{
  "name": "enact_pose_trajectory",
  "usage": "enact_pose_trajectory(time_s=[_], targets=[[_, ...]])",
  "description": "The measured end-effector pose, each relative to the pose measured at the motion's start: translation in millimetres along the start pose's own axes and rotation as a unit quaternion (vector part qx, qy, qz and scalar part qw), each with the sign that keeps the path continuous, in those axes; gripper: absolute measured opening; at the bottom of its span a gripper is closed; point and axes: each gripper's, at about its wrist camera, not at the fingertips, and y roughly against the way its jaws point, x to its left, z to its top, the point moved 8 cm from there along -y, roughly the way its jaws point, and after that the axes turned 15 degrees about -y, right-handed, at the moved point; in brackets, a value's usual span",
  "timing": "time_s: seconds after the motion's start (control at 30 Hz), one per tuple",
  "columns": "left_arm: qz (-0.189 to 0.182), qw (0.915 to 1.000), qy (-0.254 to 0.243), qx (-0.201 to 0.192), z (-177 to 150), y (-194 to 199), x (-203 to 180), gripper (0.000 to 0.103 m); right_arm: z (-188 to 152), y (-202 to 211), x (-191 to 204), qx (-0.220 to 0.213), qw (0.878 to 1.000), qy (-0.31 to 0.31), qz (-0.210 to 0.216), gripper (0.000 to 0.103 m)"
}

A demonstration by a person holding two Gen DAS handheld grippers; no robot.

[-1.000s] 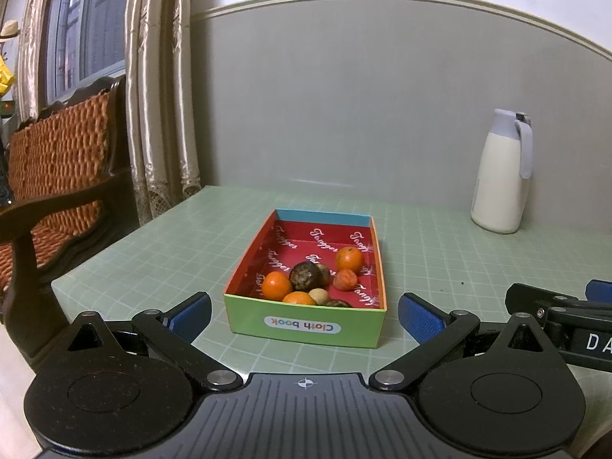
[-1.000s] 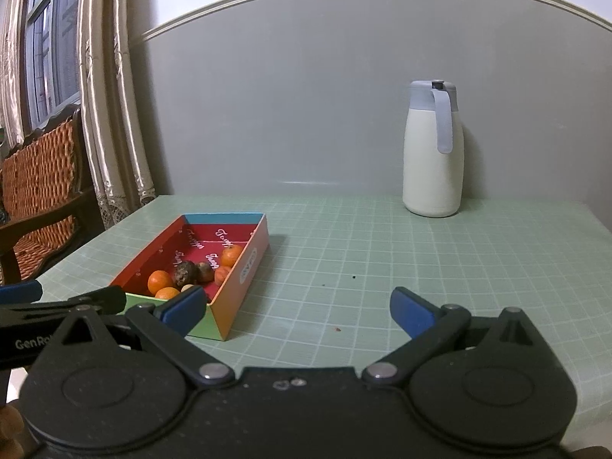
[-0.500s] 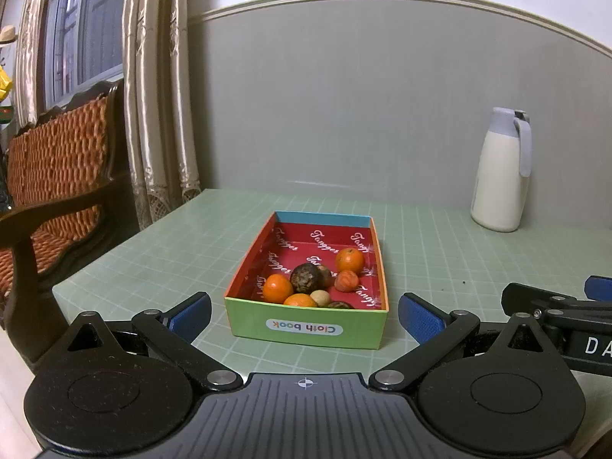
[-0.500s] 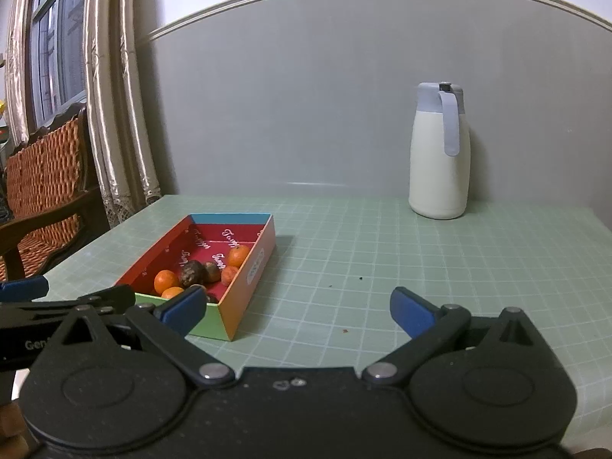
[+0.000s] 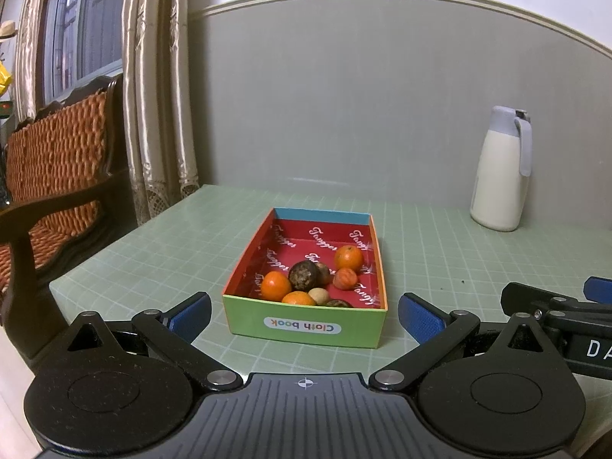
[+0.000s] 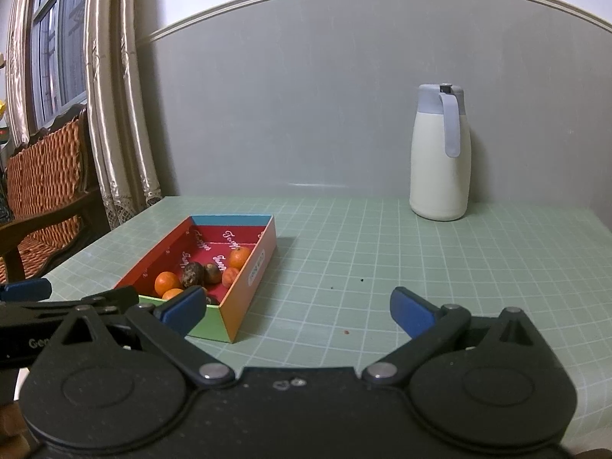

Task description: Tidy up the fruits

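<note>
Fruits (image 5: 306, 281) boxed beyond parted jaws.

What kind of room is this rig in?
Probably a home living or dining room: a carved wooden chair with woven orange upholstery, cream satin curtains at a window, and a white thermos jug with grey lid on a green grid-patterned table.

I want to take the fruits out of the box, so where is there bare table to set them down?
The widest bare patch of table lies between the box and the white jug. A narrower strip runs between the box and the table's window-side edge. The crowded spot is the box's near end, where the fruits cluster.
</note>
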Motion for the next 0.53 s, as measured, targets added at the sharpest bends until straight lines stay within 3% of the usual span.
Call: enact_pose_trajectory(time_s=[0.53], targets=[[0.010, 0.9998, -0.002, -0.019, 1.3, -2.5, 0.1, 0.102, 2.4, -2.6, -0.4, -0.007, 1.000, -0.008, 0.008, 0.103]])
